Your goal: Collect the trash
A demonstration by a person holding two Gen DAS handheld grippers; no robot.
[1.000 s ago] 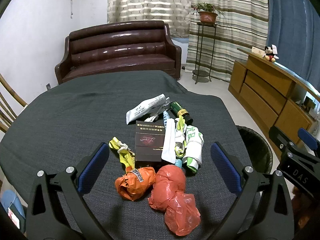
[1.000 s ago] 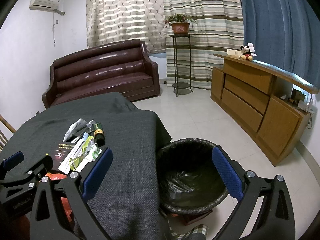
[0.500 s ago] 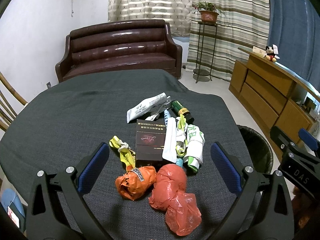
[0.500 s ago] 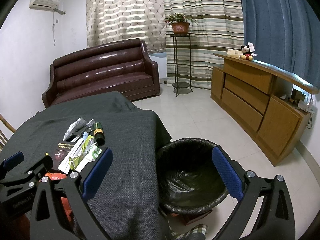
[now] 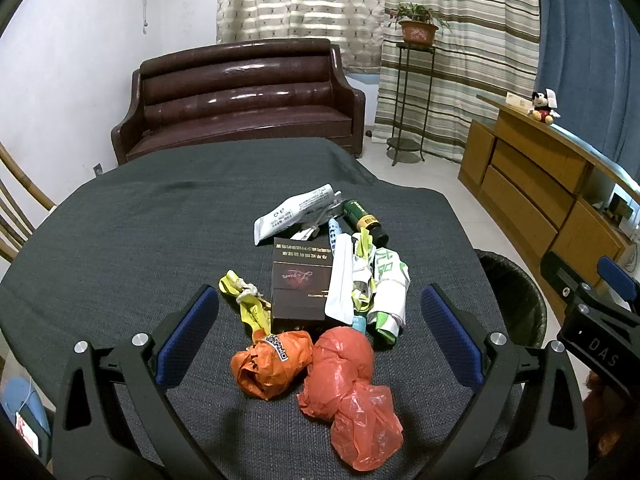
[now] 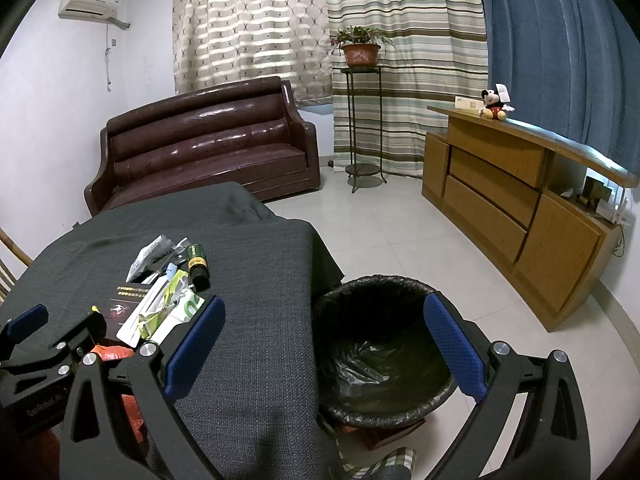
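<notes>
A pile of trash lies on the dark grey table (image 5: 140, 220): an orange bag (image 5: 272, 362), a red bag (image 5: 348, 384), a dark box (image 5: 300, 284), a yellow strip (image 5: 248, 300), a white tube (image 5: 296, 212), a green bottle (image 5: 364, 220) and green-white wrappers (image 5: 386, 284). My left gripper (image 5: 320, 340) is open and empty, its jaws standing either side of the two bags. My right gripper (image 6: 322, 344) is open and empty, above the table's right edge and the black-lined trash bin (image 6: 384, 352). The bin also shows in the left wrist view (image 5: 516, 292).
A brown sofa (image 5: 240, 96) stands behind the table. A plant stand (image 6: 360, 120) and a wooden sideboard (image 6: 520, 208) stand to the right. A wooden chair (image 5: 16, 216) is at the table's left. White tiled floor (image 6: 400, 232) lies beyond the bin.
</notes>
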